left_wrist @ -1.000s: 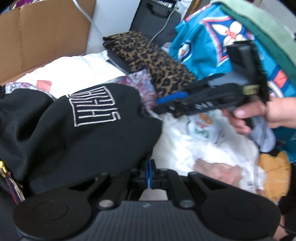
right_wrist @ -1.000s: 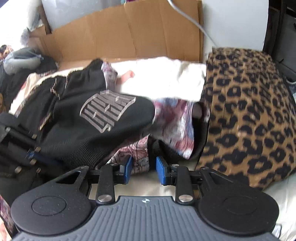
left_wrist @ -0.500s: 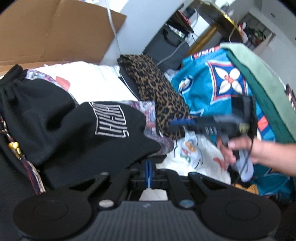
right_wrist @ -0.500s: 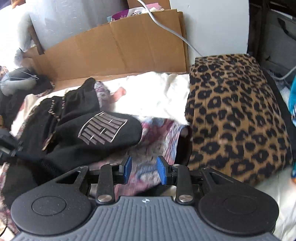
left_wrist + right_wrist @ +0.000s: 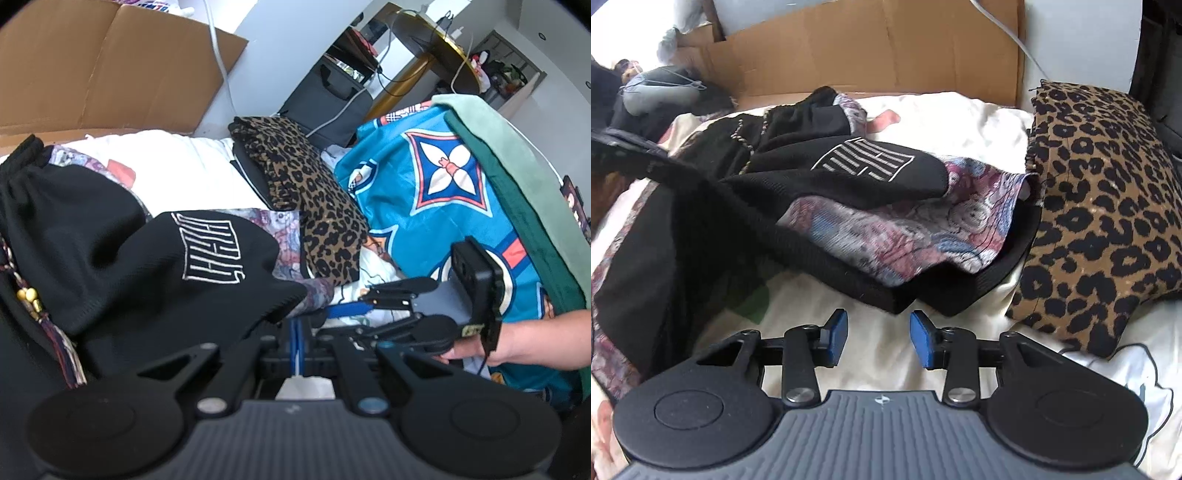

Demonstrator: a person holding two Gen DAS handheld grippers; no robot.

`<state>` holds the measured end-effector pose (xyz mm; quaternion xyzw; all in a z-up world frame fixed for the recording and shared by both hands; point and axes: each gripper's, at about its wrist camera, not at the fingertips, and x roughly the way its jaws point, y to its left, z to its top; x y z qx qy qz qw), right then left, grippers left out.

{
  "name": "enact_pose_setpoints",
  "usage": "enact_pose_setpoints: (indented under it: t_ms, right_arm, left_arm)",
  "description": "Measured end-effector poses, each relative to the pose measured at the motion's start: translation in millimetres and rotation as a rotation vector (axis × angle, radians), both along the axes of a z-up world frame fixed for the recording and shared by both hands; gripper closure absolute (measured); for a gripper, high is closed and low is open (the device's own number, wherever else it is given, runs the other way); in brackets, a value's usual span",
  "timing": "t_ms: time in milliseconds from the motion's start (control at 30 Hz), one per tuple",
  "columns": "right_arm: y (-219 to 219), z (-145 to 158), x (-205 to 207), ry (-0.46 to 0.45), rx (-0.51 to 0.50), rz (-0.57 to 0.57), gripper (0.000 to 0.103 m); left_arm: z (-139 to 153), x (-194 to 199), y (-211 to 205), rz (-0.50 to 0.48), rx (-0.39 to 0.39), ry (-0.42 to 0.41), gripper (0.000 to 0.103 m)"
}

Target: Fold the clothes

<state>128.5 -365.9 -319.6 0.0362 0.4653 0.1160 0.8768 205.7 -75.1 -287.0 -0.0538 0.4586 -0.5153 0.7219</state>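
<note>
Black garment [image 5: 798, 192], mid-fold on the bed [image 5: 879, 347]: left hand-held gripper [image 5: 297, 334] pressed together, apparently pinching its hem; right hand-held gripper [image 5: 878, 338], just widened, empty, near the front edge, should re-grip squarely, keeping layers aligned.

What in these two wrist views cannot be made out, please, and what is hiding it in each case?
- Left wrist view: the tips of the shut left gripper lie under the black garment, so whether they pinch it is unclear.
- Right wrist view: the garment's left side is blurred and cut by the frame edge.
- Both views: what lies under the leopard-print fabric is covered.
- Left wrist view: items on the far round table are too small.
</note>
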Motion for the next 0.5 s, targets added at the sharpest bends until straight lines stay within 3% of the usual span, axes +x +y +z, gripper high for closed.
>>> enact_pose_setpoints:
  t_ms: [100,133,167,200,300,367,500]
  right_arm:
    - [1,-3,1,-0.017,0.015,0.023,0.059]
    - [1,-4,1,-0.024,0.02,0.036,0.065]
    - [2,-6,1,-0.02,0.031,0.054,0.091]
    - [2,-7,0,-0.006,0.04,0.069,0.101]
    - [4,-4,-12,0.025,0.066,0.096,0.103]
    - [5,0,-22,0.037,0.084,0.113,0.103]
    - [8,8,-41,0.054,0.11,0.14,0.103]
  left_arm:
    - [-2,0,1,0.003,0.001,0.008,0.102]
    - [-3,0,1,0.005,0.006,0.008,0.101]
    - [-5,0,1,0.008,0.011,0.007,0.101]
    - [-6,0,0,0.011,0.017,0.008,0.101]
    - [-12,-1,1,0.025,0.043,0.017,0.099]
    - [-17,-3,2,0.033,0.069,0.023,0.091]
    - [-23,-9,4,0.027,0.124,0.008,0.064]
